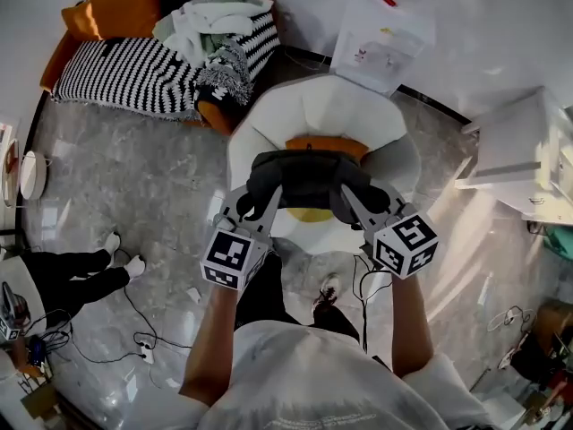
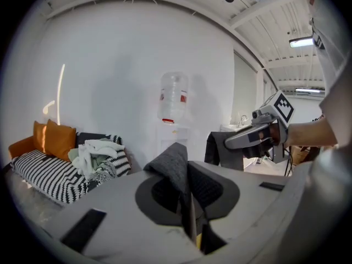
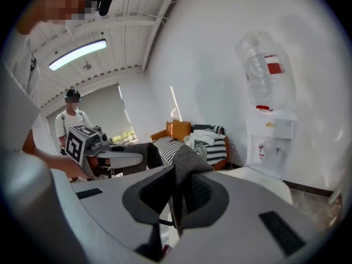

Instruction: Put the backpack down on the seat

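Backpack (image 1: 309,176) hangs over seat (image 1: 331,97) — jaws of left gripper (image 1: 269,197) and right gripper (image 1: 348,197) clamp it.

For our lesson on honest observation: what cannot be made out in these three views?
- Head view: whether the backpack touches the seat; the backpack covers the gap.
- Gripper views: most of the backpack, hidden behind the left hand-held gripper and the right hand-held gripper; only a grey fold shows.
- Right gripper view: water bottle label, print too small.

Bright, even light frm ceiling strip lamp (image 3: 77,54), glare on floor (image 1: 448,258), heavy fisheye warp, dark corners
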`<action>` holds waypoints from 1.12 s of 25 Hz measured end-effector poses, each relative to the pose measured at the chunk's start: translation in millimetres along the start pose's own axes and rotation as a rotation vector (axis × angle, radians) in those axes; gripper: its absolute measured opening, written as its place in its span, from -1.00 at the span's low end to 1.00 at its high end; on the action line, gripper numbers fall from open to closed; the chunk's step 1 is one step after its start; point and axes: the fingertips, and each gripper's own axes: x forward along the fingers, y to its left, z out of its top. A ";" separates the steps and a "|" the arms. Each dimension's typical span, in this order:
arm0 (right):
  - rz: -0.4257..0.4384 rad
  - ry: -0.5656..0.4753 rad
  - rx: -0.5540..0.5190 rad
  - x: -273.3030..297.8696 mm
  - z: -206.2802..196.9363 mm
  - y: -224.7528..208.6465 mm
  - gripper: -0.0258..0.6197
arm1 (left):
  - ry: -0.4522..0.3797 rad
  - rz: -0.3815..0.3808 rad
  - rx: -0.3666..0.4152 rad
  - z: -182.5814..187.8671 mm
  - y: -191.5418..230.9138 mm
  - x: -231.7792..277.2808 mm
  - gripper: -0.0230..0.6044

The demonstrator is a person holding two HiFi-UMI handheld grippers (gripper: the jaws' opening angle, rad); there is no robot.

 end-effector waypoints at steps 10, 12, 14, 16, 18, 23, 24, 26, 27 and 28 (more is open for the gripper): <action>-0.029 0.066 0.043 46.8 -28.1 -29.3 -0.83 | 0.045 -0.009 -0.054 -38.5 33.8 39.4 -0.78; -0.038 0.071 0.067 57.1 -33.4 -38.3 -0.83 | 0.052 -0.008 -0.066 -46.2 40.4 52.2 -0.78; -0.047 0.086 0.090 67.0 -41.3 -47.2 -0.83 | 0.064 -0.011 -0.079 -55.9 45.1 63.6 -0.78; -0.053 0.105 0.106 76.8 -49.5 -55.7 -0.83 | 0.079 -0.016 -0.087 -66.1 50.3 73.3 -0.78; -0.058 0.122 0.114 86.8 -56.8 -64.3 -0.83 | 0.093 -0.024 -0.095 -75.8 56.2 83.0 -0.78; -0.073 0.151 0.137 104.5 -73.0 -79.1 -0.83 | 0.119 -0.039 -0.129 -95.8 65.7 101.6 -0.78; -0.076 0.155 0.142 106.9 -75.6 -80.5 -0.83 | 0.122 -0.041 -0.134 -98.8 66.9 103.8 -0.78; -0.080 0.161 0.149 111.2 -79.8 -83.5 -0.83 | 0.125 -0.044 -0.142 -103.4 69.1 107.9 -0.78; -0.083 0.163 0.152 113.6 -81.2 -85.5 -0.83 | 0.125 -0.046 -0.144 -104.8 70.4 110.2 -0.78; -0.086 0.165 0.154 115.9 -82.3 -87.9 -0.83 | 0.124 -0.047 -0.145 -105.8 71.5 112.5 -0.78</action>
